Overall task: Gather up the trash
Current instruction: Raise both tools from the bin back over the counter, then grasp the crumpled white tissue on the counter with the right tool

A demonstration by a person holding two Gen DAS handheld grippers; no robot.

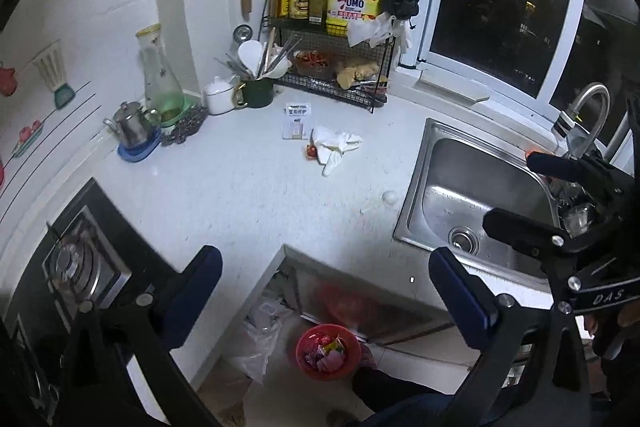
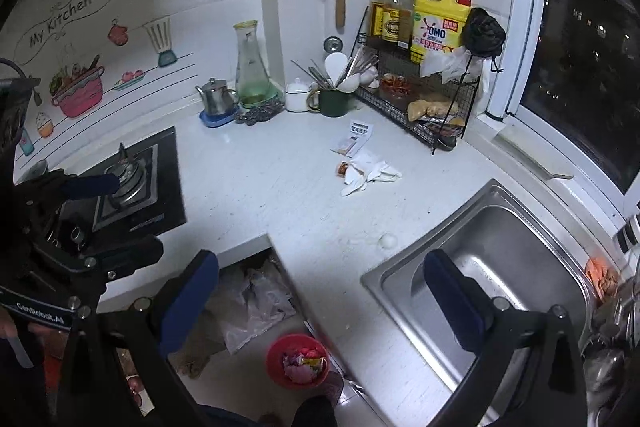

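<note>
A crumpled white tissue [image 1: 334, 147] [image 2: 370, 173] lies on the white counter beside a small red scrap [image 1: 310, 151] [image 2: 342, 167]. A flat printed packet [image 1: 297, 121] [image 2: 354, 139] lies just behind them. A small white ball of trash [image 1: 389, 197] [image 2: 387, 241] sits near the sink's left edge. A red bin [image 1: 326, 351] [image 2: 298, 361] with wrappers stands on the floor below. My left gripper [image 1: 326, 291] is open and empty, above the counter's front edge. My right gripper [image 2: 322, 299] is open and empty, above the counter and sink corner. Each gripper shows at the edge of the other's view.
A steel sink [image 1: 472, 203] [image 2: 516, 267] with tap [image 1: 588, 111] is at right. A gas hob [image 1: 80, 263] [image 2: 128, 179] is at left. A black wire rack [image 1: 332, 67] [image 2: 424, 99] with bottles, a utensil mug [image 1: 256, 91], a kettle [image 1: 130, 125] and a carafe [image 1: 158, 75] line the back.
</note>
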